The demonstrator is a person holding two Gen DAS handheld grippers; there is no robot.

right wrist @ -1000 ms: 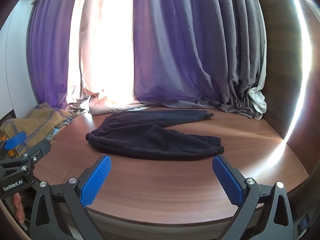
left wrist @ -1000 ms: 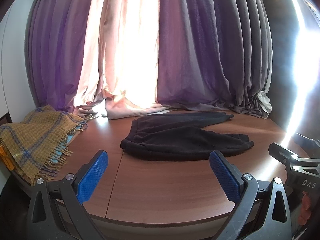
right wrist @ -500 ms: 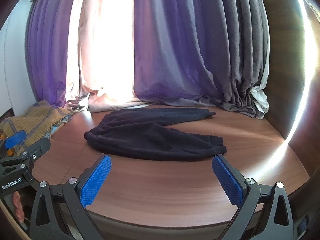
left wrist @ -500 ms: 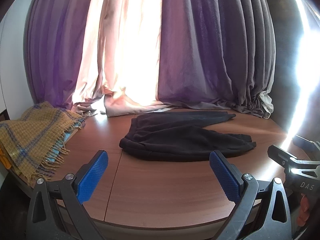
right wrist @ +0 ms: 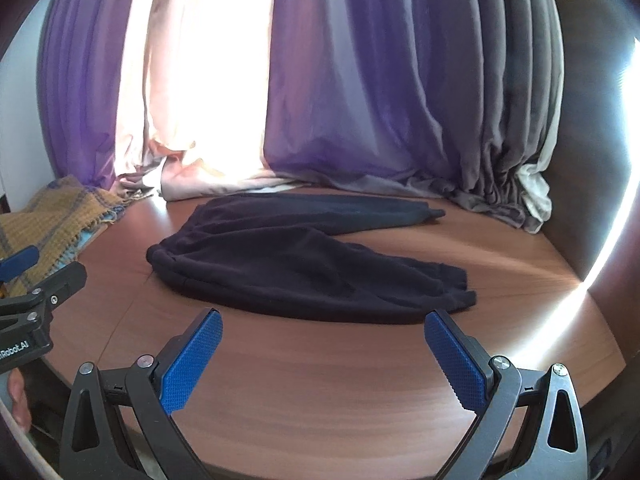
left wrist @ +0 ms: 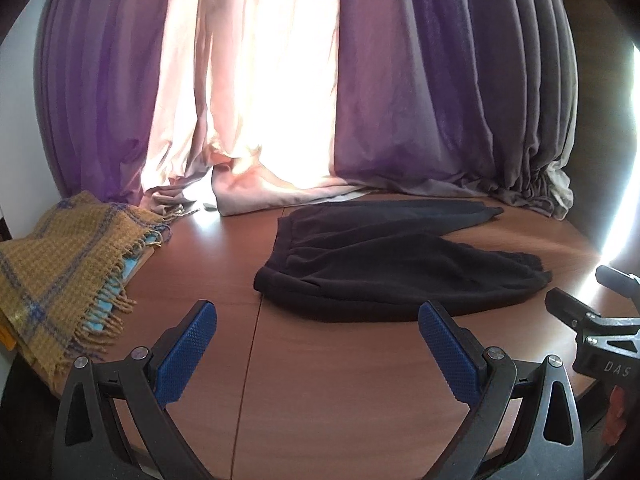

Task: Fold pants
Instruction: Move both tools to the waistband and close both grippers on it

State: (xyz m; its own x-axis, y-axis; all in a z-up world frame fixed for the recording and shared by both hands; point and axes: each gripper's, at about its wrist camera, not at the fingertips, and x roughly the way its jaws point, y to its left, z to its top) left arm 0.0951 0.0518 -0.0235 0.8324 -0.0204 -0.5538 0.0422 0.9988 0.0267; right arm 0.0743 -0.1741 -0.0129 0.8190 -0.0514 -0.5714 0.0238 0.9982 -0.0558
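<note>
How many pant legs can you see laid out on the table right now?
2. The far leg runs along the back near the curtains, its cuff pointing right. The near leg lies in front of it, angled apart, with its cuff toward the table's right side. Neither is folded yet.

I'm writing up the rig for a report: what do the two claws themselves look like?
Both match: each claw has black, angular open-frame arms with silver pivot screws and blue, dimpled rectangular pads. See the left claw and right claw. White lettering shows on the bodies: "DAS" on the right one seen from the left view, "Robot.AI" on the left one seen from the right view. No cables or sleeves visible.
</note>
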